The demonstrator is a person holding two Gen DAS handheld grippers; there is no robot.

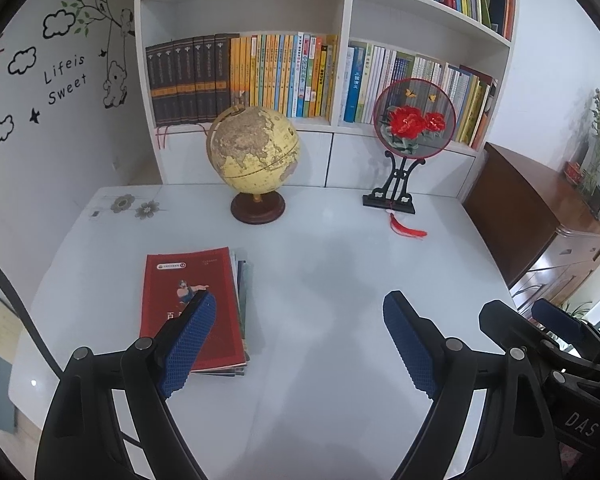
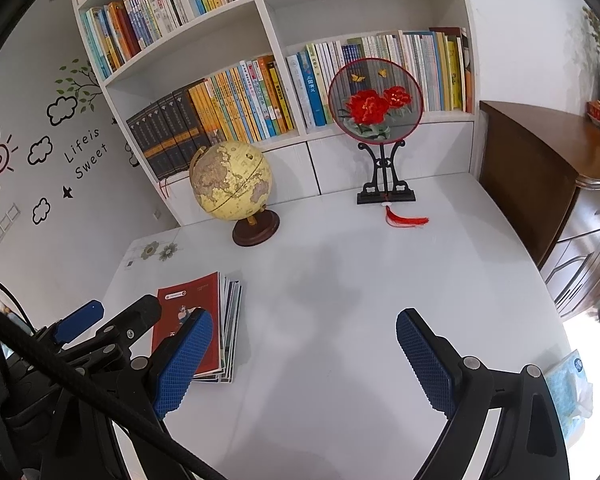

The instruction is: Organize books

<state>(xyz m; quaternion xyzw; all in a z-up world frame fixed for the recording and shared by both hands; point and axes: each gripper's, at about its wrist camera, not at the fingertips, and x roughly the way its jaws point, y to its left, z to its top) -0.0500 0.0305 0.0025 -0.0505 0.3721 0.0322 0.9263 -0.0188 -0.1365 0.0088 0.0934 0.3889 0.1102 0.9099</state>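
My left gripper (image 1: 300,308) hangs with its jaws spread wide and nothing between them, over the white tabletop (image 1: 340,264). My right gripper (image 2: 304,320) is spread just as wide, also empty. The books (image 1: 196,304) lie stacked flat near the tabletop's left edge, a red cover on top. One left pad (image 1: 188,344) hides part of that cover; the title is unreadable, and I can't count the books beneath.

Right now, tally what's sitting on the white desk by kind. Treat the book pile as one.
Book stack: 1
Globe: 1
Embroidered fan on stand: 1
Total: 3
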